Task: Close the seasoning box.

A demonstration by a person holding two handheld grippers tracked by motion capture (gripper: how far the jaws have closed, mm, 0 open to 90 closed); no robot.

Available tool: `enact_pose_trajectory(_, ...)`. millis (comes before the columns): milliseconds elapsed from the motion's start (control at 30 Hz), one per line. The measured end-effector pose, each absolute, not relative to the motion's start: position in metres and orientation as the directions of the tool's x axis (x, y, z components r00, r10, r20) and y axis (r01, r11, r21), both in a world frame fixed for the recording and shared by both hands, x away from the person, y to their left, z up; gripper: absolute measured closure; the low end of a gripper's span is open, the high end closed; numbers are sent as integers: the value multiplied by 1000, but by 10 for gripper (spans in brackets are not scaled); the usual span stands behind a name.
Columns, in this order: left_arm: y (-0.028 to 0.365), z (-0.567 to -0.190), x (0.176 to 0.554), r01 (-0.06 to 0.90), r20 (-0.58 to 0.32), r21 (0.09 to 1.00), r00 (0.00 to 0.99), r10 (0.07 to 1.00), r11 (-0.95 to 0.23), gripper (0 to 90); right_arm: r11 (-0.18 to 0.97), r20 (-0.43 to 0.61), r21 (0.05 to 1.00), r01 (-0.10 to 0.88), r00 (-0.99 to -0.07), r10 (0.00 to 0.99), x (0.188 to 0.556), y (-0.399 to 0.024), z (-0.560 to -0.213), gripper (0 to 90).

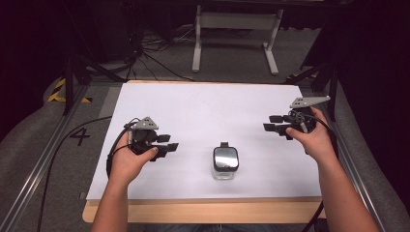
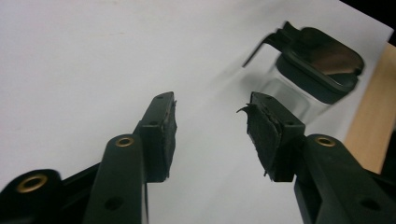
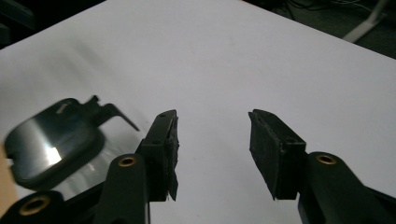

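Observation:
A clear square jar with a dark lid (image 1: 226,162) stands on the white board (image 1: 208,111) near its front edge, between my two hands. The lid has a small latch tab at its far side. My left gripper (image 1: 169,143) is open, a short way to the jar's left, jaws pointing right toward it. In the left gripper view the jar (image 2: 317,70) sits beyond and right of the open gripper (image 2: 211,105). My right gripper (image 1: 271,123) is open, right of the jar and farther back. In the right gripper view the jar (image 3: 53,137) lies left of the gripper (image 3: 212,116).
The white board rests on a wooden table (image 1: 203,210) whose edge shows at the front. Metal rails (image 1: 43,159) run along both sides. Behind the board are floor cables (image 1: 154,53) and a white metal stand (image 1: 237,34).

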State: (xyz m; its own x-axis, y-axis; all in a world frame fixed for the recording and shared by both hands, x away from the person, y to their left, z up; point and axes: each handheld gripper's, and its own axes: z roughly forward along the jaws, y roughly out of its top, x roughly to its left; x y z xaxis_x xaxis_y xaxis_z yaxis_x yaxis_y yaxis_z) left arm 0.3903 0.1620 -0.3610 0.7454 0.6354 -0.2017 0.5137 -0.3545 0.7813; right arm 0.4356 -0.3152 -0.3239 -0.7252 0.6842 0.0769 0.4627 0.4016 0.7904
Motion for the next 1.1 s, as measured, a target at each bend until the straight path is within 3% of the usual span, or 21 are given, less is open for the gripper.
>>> enact_pose_trajectory(167,171,-372,402,514,-169,796,696,698,-320,424,377,69,784,494,-672,737,445,-337,-339,503)
enact_pose_trajectory(433,184,-393,418,535,-169,798,640,749,-277,376,382,45,758,529,-627,778,453,-353,-364,488)
enact_pose_trajectory(900,186,-429,434,569,-163,772,607,777,-282,349,393,69,699,597,-604,794,458,-357,-409,475)
enact_pose_trajectory(1100,184,-440,437,564,-152,773,609,779,-290,347,430,31,687,586,-615,788,458,-353,-421,473)
